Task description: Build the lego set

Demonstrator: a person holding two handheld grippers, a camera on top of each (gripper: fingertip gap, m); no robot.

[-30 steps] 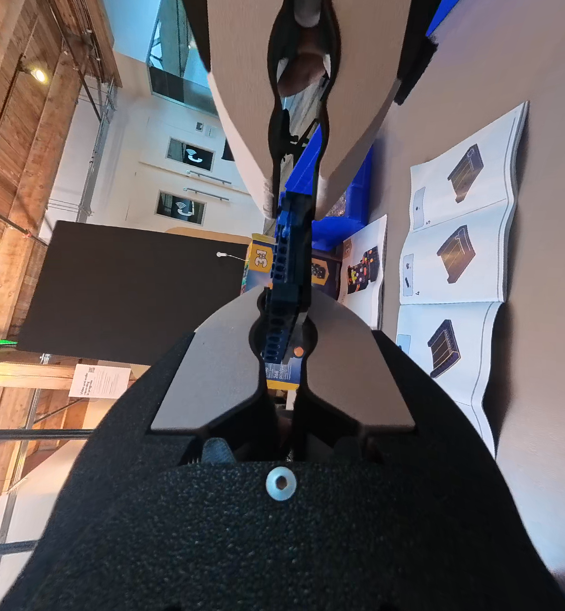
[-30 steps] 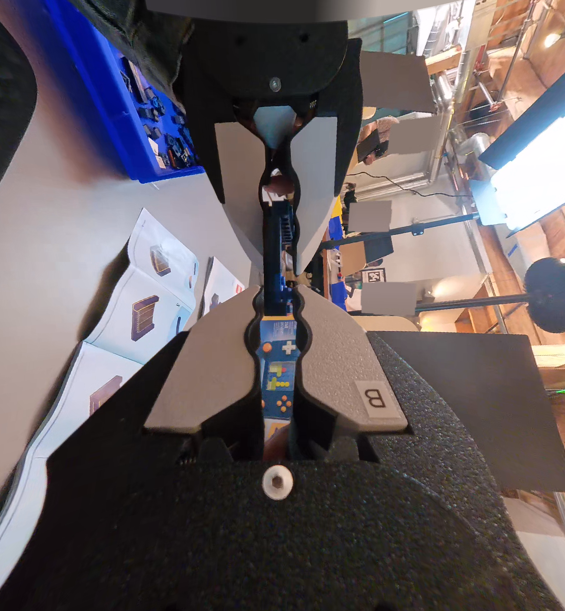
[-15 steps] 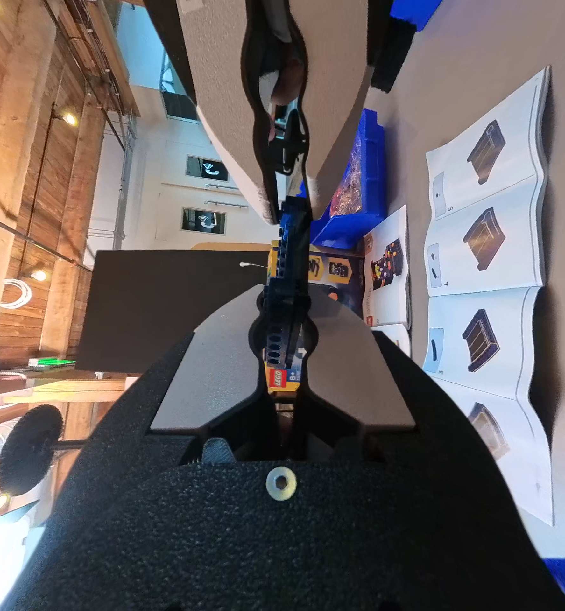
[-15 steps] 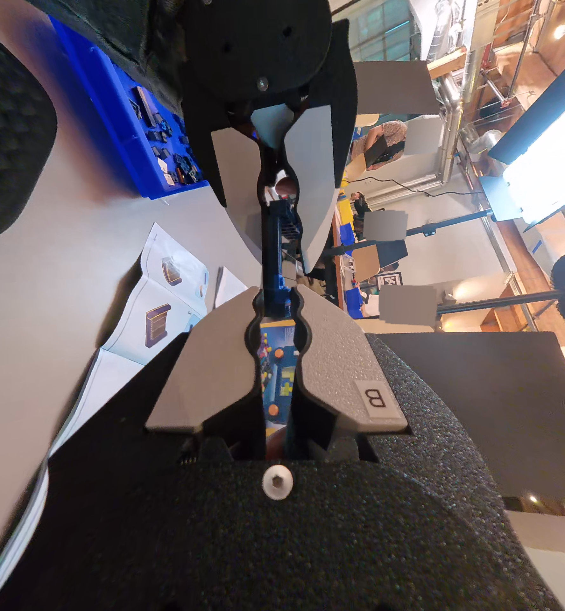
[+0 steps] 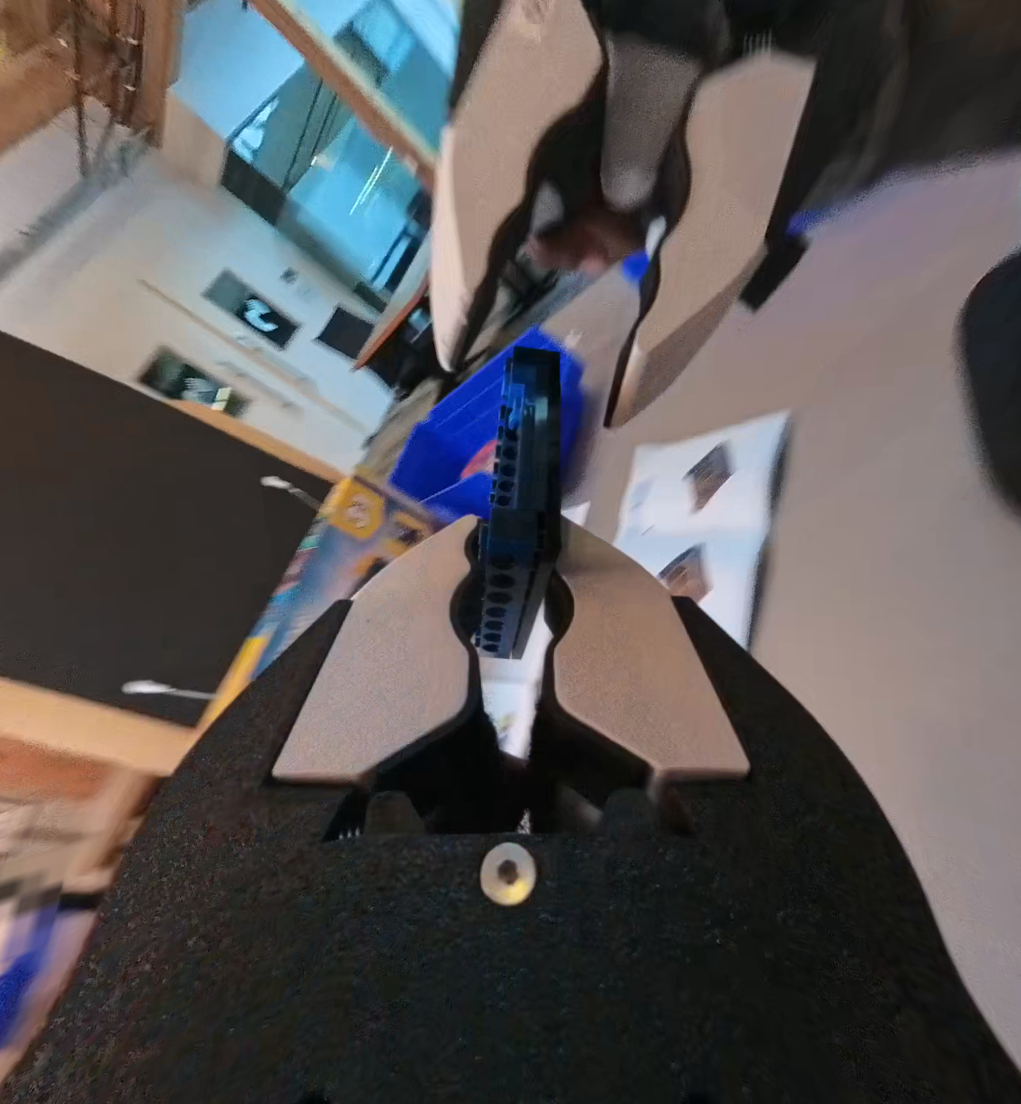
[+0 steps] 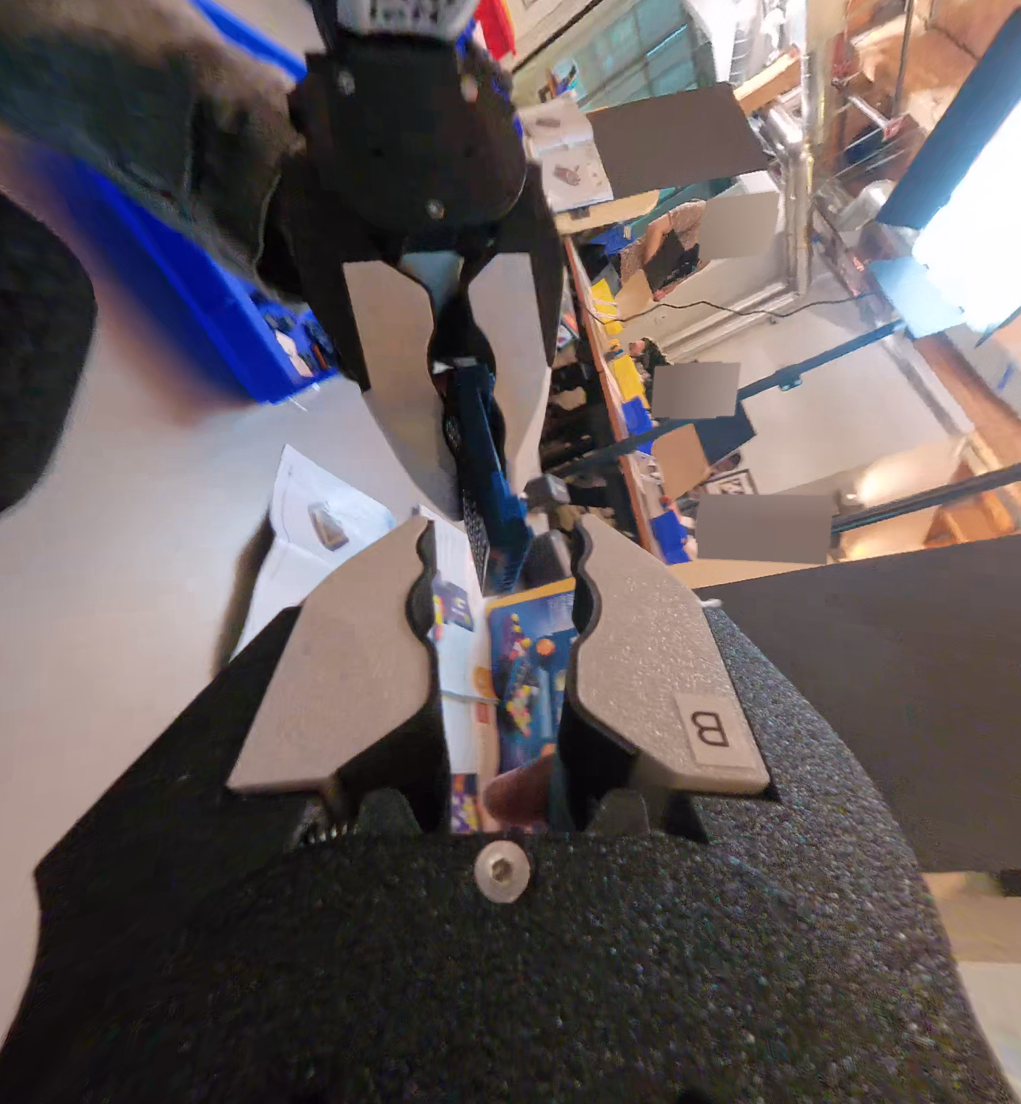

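Left gripper (image 5: 514,537) clenched on a blue-and-black brick assembly (image 5: 523,478), fingers (image 5: 412,603) pressing both its flat sides; assembly stands edge-on, poking well past the tips. Beyond, right gripper (image 5: 532,388) spread wide, its tips either side of the assembly's far end, touching nothing. From the right wrist, own fingers (image 6: 370,627) apart with the assembly (image 6: 484,478) between the tips, clear gaps on both sides. Below: grey table (image 6: 107,597), open booklet (image 6: 316,537), toy box (image 6: 532,657). Farther off, blue bin (image 6: 197,299).
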